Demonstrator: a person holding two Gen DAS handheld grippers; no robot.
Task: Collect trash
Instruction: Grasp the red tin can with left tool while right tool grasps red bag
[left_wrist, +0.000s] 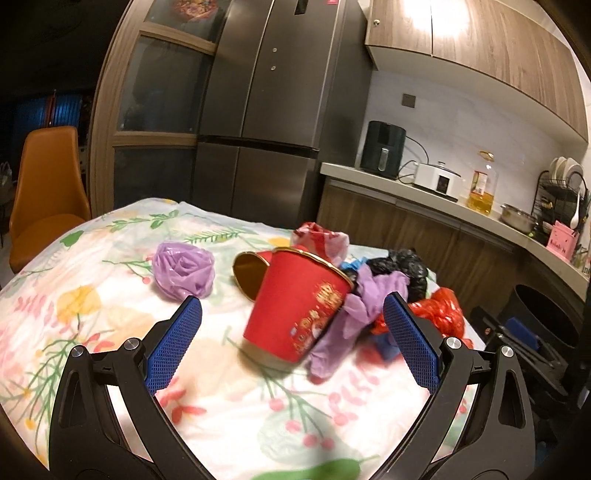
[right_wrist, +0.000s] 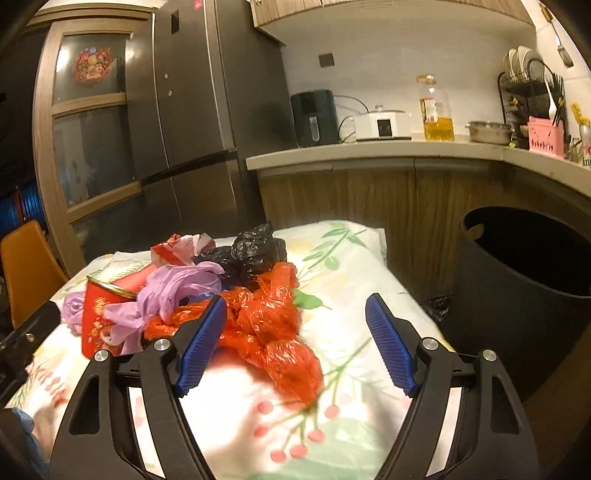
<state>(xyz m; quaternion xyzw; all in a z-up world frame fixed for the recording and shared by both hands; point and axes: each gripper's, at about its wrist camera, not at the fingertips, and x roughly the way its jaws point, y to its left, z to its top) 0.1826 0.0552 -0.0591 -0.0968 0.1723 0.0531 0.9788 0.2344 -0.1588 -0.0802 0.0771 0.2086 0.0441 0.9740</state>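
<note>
A heap of trash sits on the floral cloth (left_wrist: 92, 295) covering your bench. At its centre a red paper cup (left_wrist: 295, 306) leans tilted against crumpled purple plastic (left_wrist: 373, 291), with a second cup (left_wrist: 251, 273) lying on its side behind it, mouth toward you. A purple bag ball (left_wrist: 184, 269) rests apart to the left. Black bags (right_wrist: 255, 254) and a red-and-white wrapper (right_wrist: 177, 251) lie at the back of the heap.

Your left tool (left_wrist: 291, 347) hovers with both blue pads spread wide, touching nothing; the red cup sits framed between them, probably its target.

Your right tool (right_wrist: 295, 343) is likewise spread and empty, lined up on the crumpled red bag (right_wrist: 273, 325), which lies on the heap's near right edge.

Just beside the bench on the right stands a dark bin (right_wrist: 517, 280), open-topped, likely placed there so each piece needs only a short carry.
</note>
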